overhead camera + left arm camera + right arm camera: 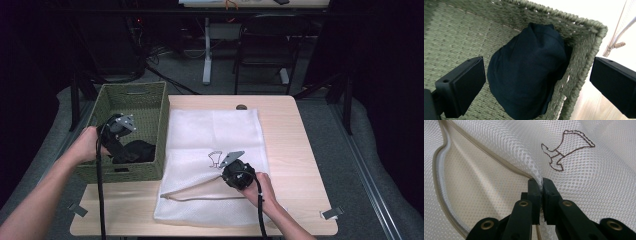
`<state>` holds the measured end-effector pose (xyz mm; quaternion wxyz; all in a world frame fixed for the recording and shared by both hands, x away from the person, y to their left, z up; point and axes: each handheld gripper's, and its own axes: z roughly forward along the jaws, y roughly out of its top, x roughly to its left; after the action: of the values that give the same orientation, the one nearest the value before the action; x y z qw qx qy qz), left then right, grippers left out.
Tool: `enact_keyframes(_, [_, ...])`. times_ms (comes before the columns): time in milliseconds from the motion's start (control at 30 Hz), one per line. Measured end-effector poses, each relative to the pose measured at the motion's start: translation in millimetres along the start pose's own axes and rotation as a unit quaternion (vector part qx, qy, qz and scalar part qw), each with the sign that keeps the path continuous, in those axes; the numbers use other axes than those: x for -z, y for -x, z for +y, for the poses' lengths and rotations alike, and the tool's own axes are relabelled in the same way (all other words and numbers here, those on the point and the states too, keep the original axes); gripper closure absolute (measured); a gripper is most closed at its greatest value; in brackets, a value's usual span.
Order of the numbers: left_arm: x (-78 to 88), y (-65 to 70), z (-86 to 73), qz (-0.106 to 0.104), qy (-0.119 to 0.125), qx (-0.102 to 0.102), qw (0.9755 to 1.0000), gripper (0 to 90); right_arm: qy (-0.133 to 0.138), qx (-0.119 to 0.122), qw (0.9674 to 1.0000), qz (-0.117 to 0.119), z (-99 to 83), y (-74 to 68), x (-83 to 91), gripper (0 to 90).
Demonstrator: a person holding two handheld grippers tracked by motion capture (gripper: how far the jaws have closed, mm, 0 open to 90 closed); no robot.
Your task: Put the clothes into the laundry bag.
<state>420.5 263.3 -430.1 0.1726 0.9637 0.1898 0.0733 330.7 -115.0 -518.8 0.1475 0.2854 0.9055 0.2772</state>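
Observation:
A white mesh laundry bag (215, 145) with a small brown embroidered figure (565, 148) lies across the table. My right gripper (226, 173) is shut on the upper layer of the mesh bag (499, 152) beside its zipper, lifting it so the mouth gapes toward the left. A dark navy garment (134, 151) lies bunched in the near right corner of the green woven basket (150, 92). My left gripper (119, 145) hangs inside the basket, jaws wide open around the garment (529, 72), pads apart from it.
The basket stands at the table's left edge against the bag. A small dark round spot (242, 106) sits at the table's far edge. Tape marks (332, 213) lie at the front corners. A chair (265, 45) and desk legs stand beyond the table.

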Motion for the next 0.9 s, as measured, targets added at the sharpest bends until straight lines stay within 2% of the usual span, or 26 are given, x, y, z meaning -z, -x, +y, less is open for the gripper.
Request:
enact_keyframes(33, [-1.3, -1.8, -0.2, 0.002, -0.004, -0.001, 1.0000, 0.5, 0.000, 0.000, 1.0000, 0.000, 0.0, -0.1, 0.0, 86.3])
enact_keyframes(100, [-5.5, -6.1, -1.4, -0.007, -0.008, 0.003, 0.9999, 0.6, 0.000, 0.001, 1.0000, 0.000, 0.0, -0.2, 0.0, 86.3])
enact_keyframes(167, [-10.7, -10.2, -1.8, 0.001, -0.017, 0.006, 0.9998, 1.1, 0.000, 0.001, 1.0000, 0.000, 0.0, 0.0, -0.3, 86.3])
enact_keyframes(400, [-30.3, -21.5, -2.2, -0.012, -0.049, 0.015, 0.9986, 3.9, -0.001, 0.002, 1.0000, -0.002, -0.1, -0.5, -0.2, 86.3])
enact_keyframes(633, [-49.5, -24.9, -0.5, -0.018, -0.085, 0.006, 0.9962, 6.8, -0.002, 0.002, 1.0000, -0.001, -0.7, 0.3, -0.4, 86.3])
enact_keyframes(733, [-57.5, -26.7, 0.6, -0.027, -0.088, 0.006, 0.9958, 7.0, -0.002, -0.001, 1.0000, 0.000, -1.0, 0.0, -0.5, 86.2])
enact_keyframes(767, [-59.9, -27.2, 0.8, -0.036, -0.090, 0.010, 0.9952, 8.2, -0.002, 0.000, 1.0000, -0.001, -1.0, 0.0, -0.5, 86.2])
enact_keyframes(900, [-69.4, -27.9, 2.1, -0.046, -0.112, 0.003, 0.9926, 14.9, -0.002, 0.003, 1.0000, -0.001, -0.8, 0.1, -0.7, 86.2])
